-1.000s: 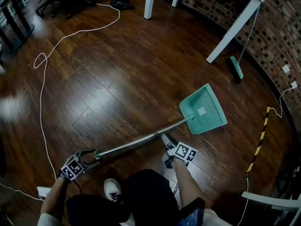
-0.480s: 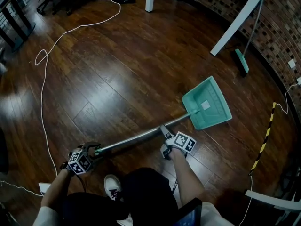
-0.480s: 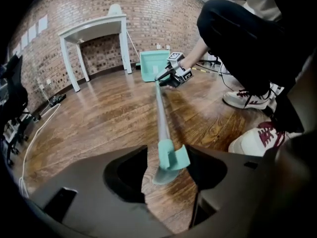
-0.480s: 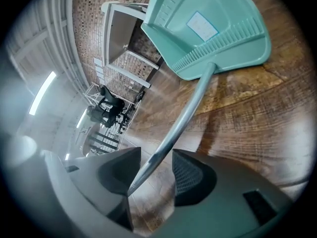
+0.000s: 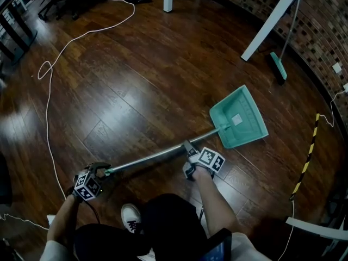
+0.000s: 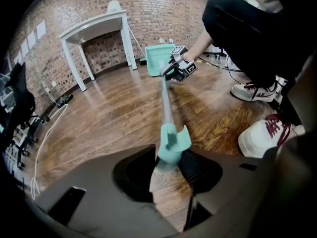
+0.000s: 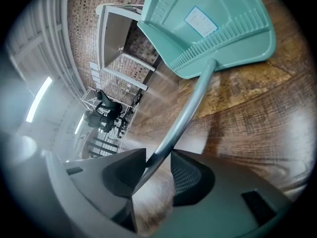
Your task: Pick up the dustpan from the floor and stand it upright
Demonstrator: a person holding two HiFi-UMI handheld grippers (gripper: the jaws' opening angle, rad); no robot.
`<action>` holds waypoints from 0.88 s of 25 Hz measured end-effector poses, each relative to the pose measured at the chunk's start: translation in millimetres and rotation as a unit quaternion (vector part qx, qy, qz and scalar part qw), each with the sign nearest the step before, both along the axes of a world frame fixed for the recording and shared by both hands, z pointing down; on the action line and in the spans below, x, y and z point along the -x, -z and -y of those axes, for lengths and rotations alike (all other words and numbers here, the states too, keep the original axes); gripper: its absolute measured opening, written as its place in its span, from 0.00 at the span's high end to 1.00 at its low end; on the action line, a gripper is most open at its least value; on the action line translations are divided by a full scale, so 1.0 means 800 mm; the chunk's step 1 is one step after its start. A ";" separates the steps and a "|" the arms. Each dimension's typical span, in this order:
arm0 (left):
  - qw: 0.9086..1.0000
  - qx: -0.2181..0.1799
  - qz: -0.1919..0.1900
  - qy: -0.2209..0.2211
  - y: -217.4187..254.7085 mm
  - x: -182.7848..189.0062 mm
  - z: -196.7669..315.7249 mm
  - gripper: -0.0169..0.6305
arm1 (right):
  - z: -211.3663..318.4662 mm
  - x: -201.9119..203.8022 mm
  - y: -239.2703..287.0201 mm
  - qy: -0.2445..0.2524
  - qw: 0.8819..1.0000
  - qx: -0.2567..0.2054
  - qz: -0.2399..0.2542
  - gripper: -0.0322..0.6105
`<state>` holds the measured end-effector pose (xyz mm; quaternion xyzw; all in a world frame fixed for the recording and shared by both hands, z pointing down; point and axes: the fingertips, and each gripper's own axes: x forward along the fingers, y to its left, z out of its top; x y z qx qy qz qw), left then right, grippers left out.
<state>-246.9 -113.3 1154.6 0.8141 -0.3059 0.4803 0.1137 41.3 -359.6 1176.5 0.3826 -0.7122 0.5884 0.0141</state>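
A person crouches over a dark wooden floor [image 5: 136,86] with tongs in each hand, both sets on a long-handled teal dustpan [image 5: 239,117]. The dustpan lies on the floor at the right of the head view, its scoop flat on the boards with a small white label inside. Its metal handle [image 5: 152,157] runs down and left toward the person.

The left tongs [image 5: 103,171] have just been closing. In the left gripper view they pinch the teal cap [image 6: 172,145] at the very end of the handle, one pad pressed against each side of it. The right tongs [image 5: 188,147] have also just been closing. They clamp the bare metal tube farther along, nearer the scoop, and in the right gripper view the tube passes between the two dark pads, touching both.

A white shoe [image 5: 130,217] shows at the bottom of the head view, between the two arms. A white cable [image 5: 49,107] loops across the floor at the left. Beyond the dustpan, a slanted white table leg [image 5: 269,26] stands near the brick wall [image 5: 321,26], and a broom [image 5: 277,67] with a teal head is just beside that leg. A strip of yellow and black tape [image 5: 305,159] lies on the floor at the right, well apart from the scoop.
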 end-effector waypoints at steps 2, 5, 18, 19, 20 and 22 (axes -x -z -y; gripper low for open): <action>1.000 -0.022 -0.004 0.000 0.030 0.008 0.017 0.72 | 0.007 0.003 0.009 -0.007 1.000 0.001 0.010 0.73; 0.998 -0.062 -0.009 -0.009 0.087 0.017 0.048 0.72 | 0.020 0.005 0.029 -0.027 0.999 0.002 0.038 0.73; 0.965 -0.237 -0.072 -0.091 0.430 -0.045 0.187 0.74 | 0.070 0.006 0.142 -0.130 0.957 0.083 0.245 0.73; 0.958 -0.258 -0.086 -0.089 0.460 -0.054 0.200 0.75 | 0.075 0.007 0.152 -0.139 0.950 0.088 0.264 0.72; 0.953 -0.275 -0.093 -0.089 0.487 -0.061 0.213 0.76 | 0.079 0.008 0.162 -0.146 0.945 0.092 0.280 0.72; 0.946 -0.296 -0.082 -0.106 0.534 -0.077 0.237 0.76 | 0.087 0.010 0.179 -0.154 0.935 0.099 0.305 0.72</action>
